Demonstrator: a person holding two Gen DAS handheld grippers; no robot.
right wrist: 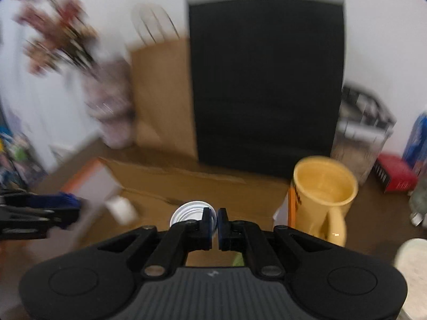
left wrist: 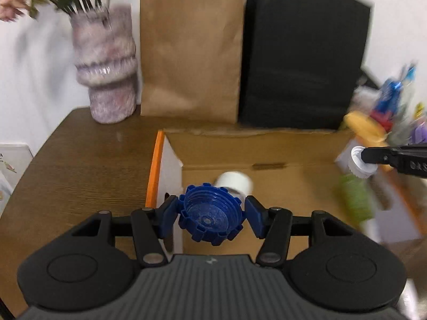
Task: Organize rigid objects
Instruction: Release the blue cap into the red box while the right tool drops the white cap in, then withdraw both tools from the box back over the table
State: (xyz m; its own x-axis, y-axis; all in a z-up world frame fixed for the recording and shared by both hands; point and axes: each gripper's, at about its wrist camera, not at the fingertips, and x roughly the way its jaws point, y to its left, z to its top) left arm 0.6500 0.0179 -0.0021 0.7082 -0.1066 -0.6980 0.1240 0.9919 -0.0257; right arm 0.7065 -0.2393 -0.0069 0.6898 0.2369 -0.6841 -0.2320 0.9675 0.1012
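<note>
My left gripper [left wrist: 211, 212] is shut on a blue ribbed bottle cap [left wrist: 210, 216] and holds it over the near left part of an open cardboard box [left wrist: 267, 157]. A white cylinder [left wrist: 235, 182] lies inside the box just beyond the cap. My right gripper [right wrist: 214, 222] is shut on the rim of a white threaded cap [right wrist: 190, 213], above the box's right side; it also shows at the right in the left wrist view [left wrist: 361, 161]. The left gripper shows blurred at the left of the right wrist view [right wrist: 42, 213].
A brown paper bag [left wrist: 190, 53] and a black paper bag [left wrist: 304, 56] stand behind the box. A pink vase [left wrist: 106, 64] with flowers stands at the back left of the wooden table [left wrist: 80, 165]. A yellow mug [right wrist: 324, 194] stands right of the box, with clutter beyond.
</note>
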